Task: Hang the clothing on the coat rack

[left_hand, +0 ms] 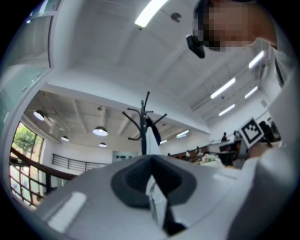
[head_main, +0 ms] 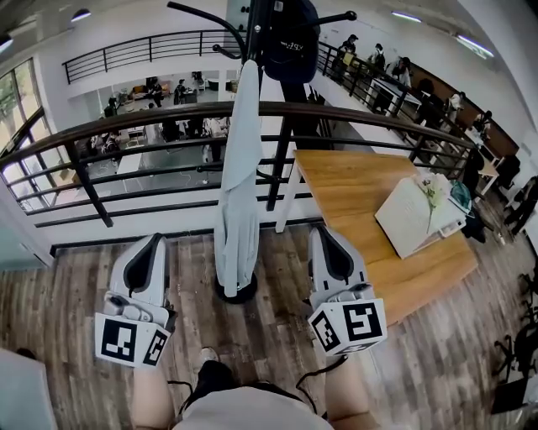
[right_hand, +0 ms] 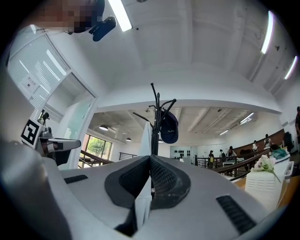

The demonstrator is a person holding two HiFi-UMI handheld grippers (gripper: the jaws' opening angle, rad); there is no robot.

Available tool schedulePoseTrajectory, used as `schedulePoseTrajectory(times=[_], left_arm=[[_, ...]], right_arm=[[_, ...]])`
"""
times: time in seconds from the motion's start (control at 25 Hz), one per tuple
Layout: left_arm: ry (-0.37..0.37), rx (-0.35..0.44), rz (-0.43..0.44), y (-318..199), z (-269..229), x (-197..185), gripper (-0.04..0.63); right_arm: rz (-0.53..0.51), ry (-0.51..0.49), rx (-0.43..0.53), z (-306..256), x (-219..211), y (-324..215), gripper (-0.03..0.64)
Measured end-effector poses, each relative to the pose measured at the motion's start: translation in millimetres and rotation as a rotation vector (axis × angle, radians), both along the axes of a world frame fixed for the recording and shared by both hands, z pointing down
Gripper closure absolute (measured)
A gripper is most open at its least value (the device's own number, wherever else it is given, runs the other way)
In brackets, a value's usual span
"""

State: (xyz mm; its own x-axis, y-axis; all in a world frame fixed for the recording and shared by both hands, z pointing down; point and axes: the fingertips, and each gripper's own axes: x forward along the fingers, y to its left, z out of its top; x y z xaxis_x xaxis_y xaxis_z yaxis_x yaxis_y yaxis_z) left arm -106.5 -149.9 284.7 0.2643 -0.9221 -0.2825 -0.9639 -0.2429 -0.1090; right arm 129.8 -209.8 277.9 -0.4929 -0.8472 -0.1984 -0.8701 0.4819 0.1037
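Note:
A pale grey-blue garment [head_main: 239, 193] hangs full length from the black coat rack [head_main: 202, 15], down to the rack's round base. A dark cap [head_main: 290, 38] sits on an upper hook. My left gripper [head_main: 155, 239] is low at the left of the rack and my right gripper [head_main: 322, 231] low at its right; both are apart from the garment. Each has its jaws pressed together with nothing between them. In the left gripper view the shut gripper [left_hand: 150, 158] points up at the rack [left_hand: 144, 126] and garment [left_hand: 151, 138]. The right gripper [right_hand: 150, 157] likewise faces rack [right_hand: 154, 119], garment [right_hand: 146, 140] and cap [right_hand: 168, 127].
A dark curved railing [head_main: 168, 113] runs just behind the rack, with an open lower floor beyond it. A wooden table [head_main: 353, 193] stands at the right and carries a white box with flowers [head_main: 416, 214]. The person's legs [head_main: 244, 403] show at the bottom, on a wood-plank floor.

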Motion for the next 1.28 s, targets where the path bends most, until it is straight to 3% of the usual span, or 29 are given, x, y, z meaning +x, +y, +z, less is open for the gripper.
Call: schedulePoseTrajectory(times=[1.28], left_arm=[[-0.006, 0.003, -0.002, 5.2, -2.1, 30.8, 0.589]], right_arm=[[-0.009, -0.015, -0.048, 15.9, 24.4, 1.7, 0.615]])
